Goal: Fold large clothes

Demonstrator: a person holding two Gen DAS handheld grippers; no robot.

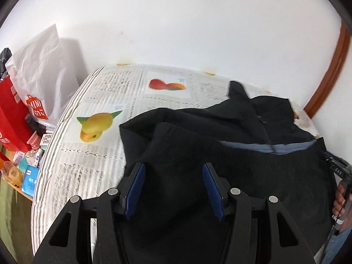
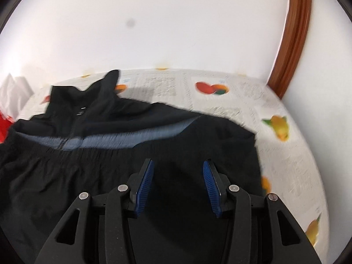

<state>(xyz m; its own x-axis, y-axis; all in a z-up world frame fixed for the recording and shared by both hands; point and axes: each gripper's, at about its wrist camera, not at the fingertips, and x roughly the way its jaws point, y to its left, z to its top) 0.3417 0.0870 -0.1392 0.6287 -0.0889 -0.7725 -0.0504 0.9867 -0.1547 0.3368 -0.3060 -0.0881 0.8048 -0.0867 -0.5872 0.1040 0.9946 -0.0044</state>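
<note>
A black zip jacket (image 1: pixel 220 136) with a grey-blue chest stripe lies on a bed with a fruit-print cover (image 1: pixel 92 132), collar toward the wall. My left gripper (image 1: pixel 173 167) is open, its blue pads above the jacket's left part, holding nothing. The jacket also shows in the right wrist view (image 2: pixel 132 145), where my right gripper (image 2: pixel 178 165) is open over its right lower part, holding nothing. The right gripper's body shows at the right edge of the left wrist view (image 1: pixel 341 171).
A white wall runs behind the bed. A wooden headboard (image 2: pixel 294 44) curves up at the right. Left of the bed stand a red bag (image 1: pixel 11 114), a white shopping bag (image 1: pixel 41 70) and a cluttered small table (image 1: pixel 19 171).
</note>
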